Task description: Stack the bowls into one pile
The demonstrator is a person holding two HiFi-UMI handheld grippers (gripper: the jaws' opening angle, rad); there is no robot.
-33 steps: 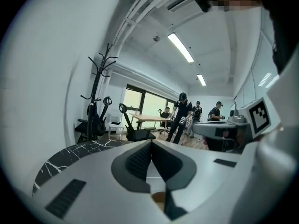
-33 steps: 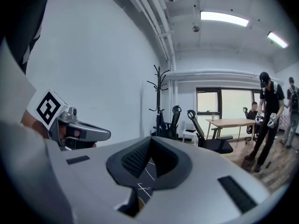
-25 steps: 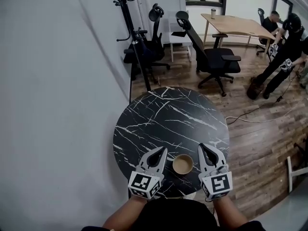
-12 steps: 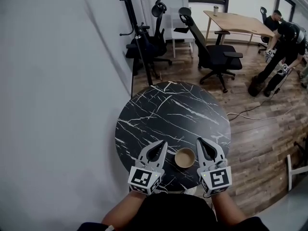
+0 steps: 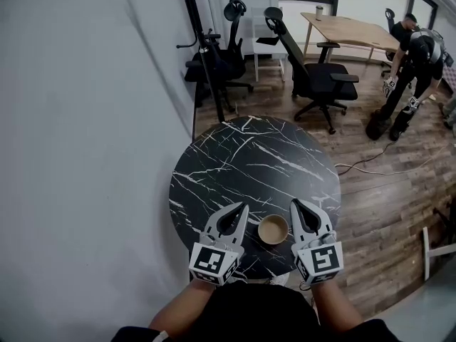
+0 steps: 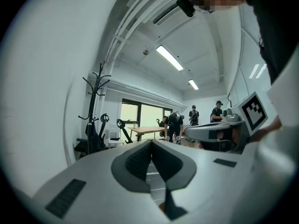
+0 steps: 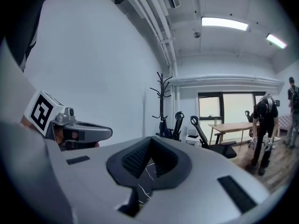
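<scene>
A tan pile of bowls [image 5: 272, 229] sits near the front edge of the round black marble table [image 5: 249, 162]; from above it reads as one bowl and I cannot tell how many it holds. My left gripper [image 5: 242, 207] hovers just left of the pile, shut with nothing between its jaws. Just right of the pile, my right gripper [image 5: 293, 203] is shut and empty too. In the left gripper view the left gripper [image 6: 151, 142] has its jaws together, with the right gripper [image 6: 212, 132] beside it. The right gripper view shows the right gripper [image 7: 150, 139] shut, and the left gripper [image 7: 81, 132] at the left.
A grey wall runs along the table's left. Behind the table stand a black coat rack [image 5: 203, 48], office chairs [image 5: 313, 80] and a wooden desk [image 5: 349, 30]. A person [image 5: 413, 55] bends over at the far right, and a cable [image 5: 370, 166] lies on the wooden floor.
Both grippers and the bowl pile keep their places. The head view has shifted slightly, and the person in the background has moved.
</scene>
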